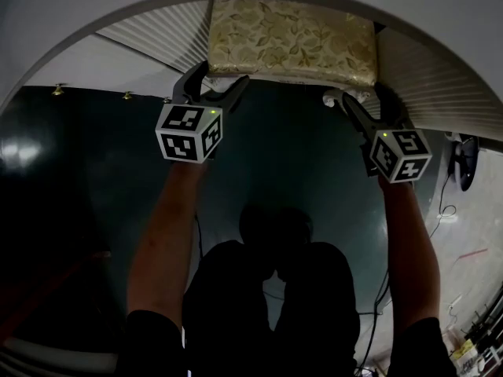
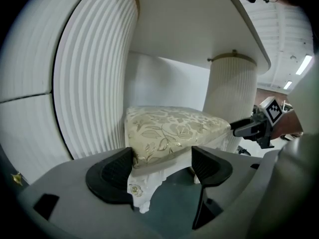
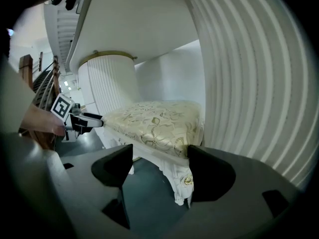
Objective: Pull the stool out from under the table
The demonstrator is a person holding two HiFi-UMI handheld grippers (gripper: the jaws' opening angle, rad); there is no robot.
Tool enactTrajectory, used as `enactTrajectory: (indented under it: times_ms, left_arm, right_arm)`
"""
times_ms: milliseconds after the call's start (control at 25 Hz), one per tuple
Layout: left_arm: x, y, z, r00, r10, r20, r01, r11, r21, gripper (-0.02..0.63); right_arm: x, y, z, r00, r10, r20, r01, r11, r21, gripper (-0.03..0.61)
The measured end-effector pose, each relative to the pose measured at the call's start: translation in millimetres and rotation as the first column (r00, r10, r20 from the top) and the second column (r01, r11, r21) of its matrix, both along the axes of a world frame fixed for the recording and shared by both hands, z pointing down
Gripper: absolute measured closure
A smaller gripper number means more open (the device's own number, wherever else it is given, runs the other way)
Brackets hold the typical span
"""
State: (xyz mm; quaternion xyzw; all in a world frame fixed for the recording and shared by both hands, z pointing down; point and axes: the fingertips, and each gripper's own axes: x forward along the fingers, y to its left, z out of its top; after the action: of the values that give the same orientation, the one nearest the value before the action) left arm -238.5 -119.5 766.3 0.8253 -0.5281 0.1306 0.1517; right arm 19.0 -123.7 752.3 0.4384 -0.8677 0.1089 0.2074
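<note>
With the upholstered stool (image 1: 291, 42) sitting tucked under the white table (image 2: 189, 29), the left hand-held gripper (image 1: 222, 77) and right hand-held gripper (image 1: 357, 94) are straddling its near corners, jaws apart, likely needing to clamp before pulling back.

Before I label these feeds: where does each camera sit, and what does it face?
Head view: on the head, facing steeply down at stool, left gripper, right gripper, both arms.
Left gripper view: on that gripper, along its open fingers at a stool corner under the table.
Right gripper view: likewise, the other corner.
Shared: each gripper view shows the other gripper.
</note>
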Motion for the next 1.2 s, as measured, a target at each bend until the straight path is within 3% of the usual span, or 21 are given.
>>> enactTrajectory:
  times_ms: [120,240,480,1200]
  left_arm:
    - [-4.2,3.0,3.1,1.000,-0.008,-0.027,0.007,1.000,-0.031,0.236]
    - [-8.0,0.8,14.9,0.999,-0.008,-0.041,0.005,0.997,-0.072,0.209]
    - [1.7,0.0,21.9,1.000,0.002,0.005,-0.001,0.995,-0.097,0.196]
    - [-0.9,9.9,6.0,0.995,-0.010,-0.094,-0.012,0.971,-0.237,0.190]
  right_arm:
    - [3.8,2.5,2.4,1.000,-0.005,-0.015,0.005,1.000,-0.008,0.282]
    - [9.4,-8.5,7.4,0.997,0.051,0.050,-0.049,0.998,-0.038,0.282]
    - [8.3,-15.2,11.9,0.992,0.070,0.105,-0.064,0.996,-0.066,0.282]
    - [5.2,-12.2,5.2,0.994,0.093,0.064,-0.074,0.966,-0.247,0.282]
